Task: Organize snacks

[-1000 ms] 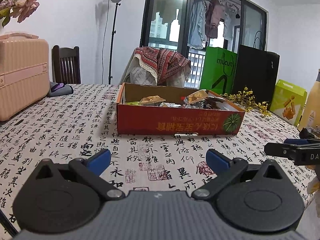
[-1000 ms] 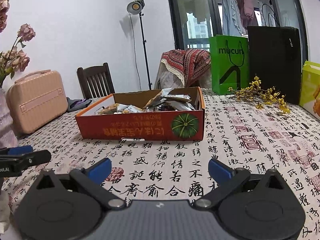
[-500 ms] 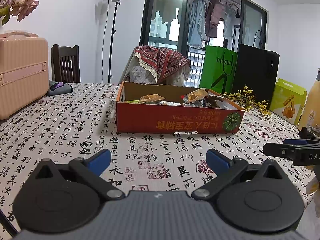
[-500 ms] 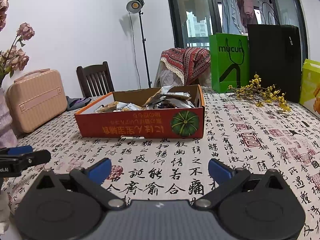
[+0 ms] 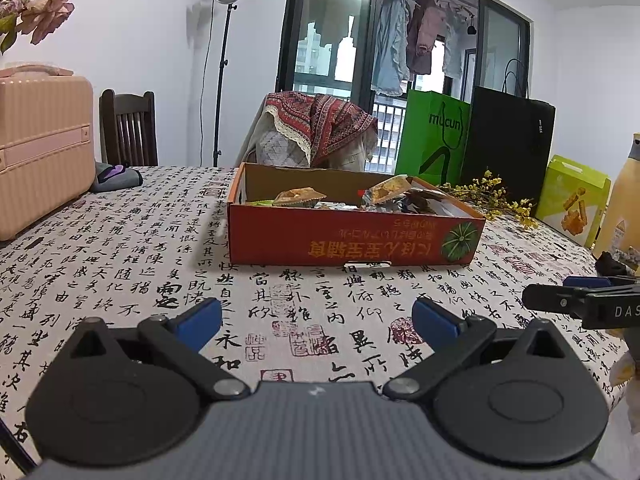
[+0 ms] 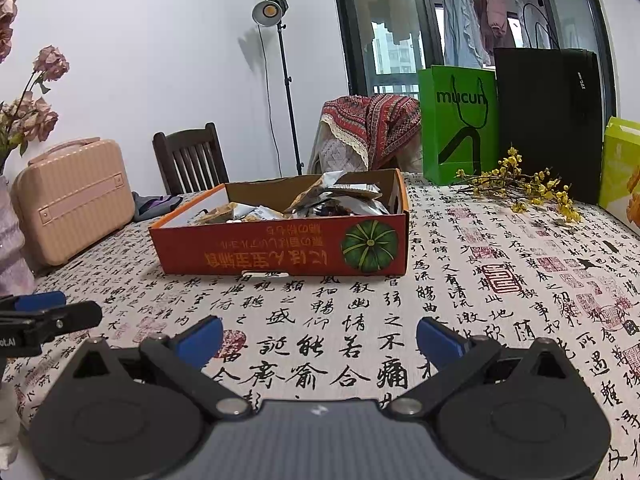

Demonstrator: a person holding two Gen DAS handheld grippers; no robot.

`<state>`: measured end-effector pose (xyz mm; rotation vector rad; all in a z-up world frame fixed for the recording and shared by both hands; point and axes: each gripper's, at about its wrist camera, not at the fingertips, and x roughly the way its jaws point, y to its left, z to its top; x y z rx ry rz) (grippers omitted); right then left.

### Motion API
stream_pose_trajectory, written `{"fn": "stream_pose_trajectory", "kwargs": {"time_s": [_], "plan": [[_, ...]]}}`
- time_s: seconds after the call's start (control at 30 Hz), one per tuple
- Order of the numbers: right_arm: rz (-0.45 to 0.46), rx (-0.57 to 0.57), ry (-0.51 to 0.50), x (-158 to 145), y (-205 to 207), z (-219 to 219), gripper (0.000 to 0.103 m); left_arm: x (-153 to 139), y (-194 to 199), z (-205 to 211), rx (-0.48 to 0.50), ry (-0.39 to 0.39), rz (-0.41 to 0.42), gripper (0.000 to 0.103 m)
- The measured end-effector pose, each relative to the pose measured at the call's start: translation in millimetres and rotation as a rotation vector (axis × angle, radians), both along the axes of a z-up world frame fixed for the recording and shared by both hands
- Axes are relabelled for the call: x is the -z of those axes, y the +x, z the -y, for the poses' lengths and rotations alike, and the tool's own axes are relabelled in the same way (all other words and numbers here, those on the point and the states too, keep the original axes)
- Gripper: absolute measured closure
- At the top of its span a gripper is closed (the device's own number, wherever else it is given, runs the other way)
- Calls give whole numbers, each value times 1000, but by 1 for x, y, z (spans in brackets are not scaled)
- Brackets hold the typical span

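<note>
A shallow red cardboard box [image 5: 352, 236] [image 6: 280, 248] with a green pumpkin print stands mid-table, holding several wrapped snack packets [image 5: 386, 190] [image 6: 340, 200]. My left gripper [image 5: 316, 322] hovers low over the tablecloth in front of the box, open, nothing between its blue pads. My right gripper [image 6: 320, 338] is likewise open and empty, short of the box's right half. Each gripper shows at the edge of the other's view: the right one [image 5: 576, 300] and the left one [image 6: 44, 316].
The table wears a cloth printed with calligraphy [image 6: 480, 280]. A pink case [image 5: 40, 148] stands at the left, green [image 6: 456, 124] and black [image 6: 548, 120] bags at the back right, yellow flowers [image 6: 520, 188] before them. A yellow-green carton [image 5: 572, 204] and bottle [image 5: 620, 208] stand right.
Both views have dipped slightly lower toward the table; the box sits a little higher in the frames. Both grippers stay open and empty.
</note>
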<state>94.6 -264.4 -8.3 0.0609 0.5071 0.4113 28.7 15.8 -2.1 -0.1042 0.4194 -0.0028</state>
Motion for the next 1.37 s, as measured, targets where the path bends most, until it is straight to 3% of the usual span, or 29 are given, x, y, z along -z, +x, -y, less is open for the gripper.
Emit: {"fn": "stream_pose_trajectory", "kwargs": {"time_s": [1.37], "plan": [[-3, -1, 0, 3, 0, 0, 0, 0, -2, 2, 29, -3, 12, 0]]}}
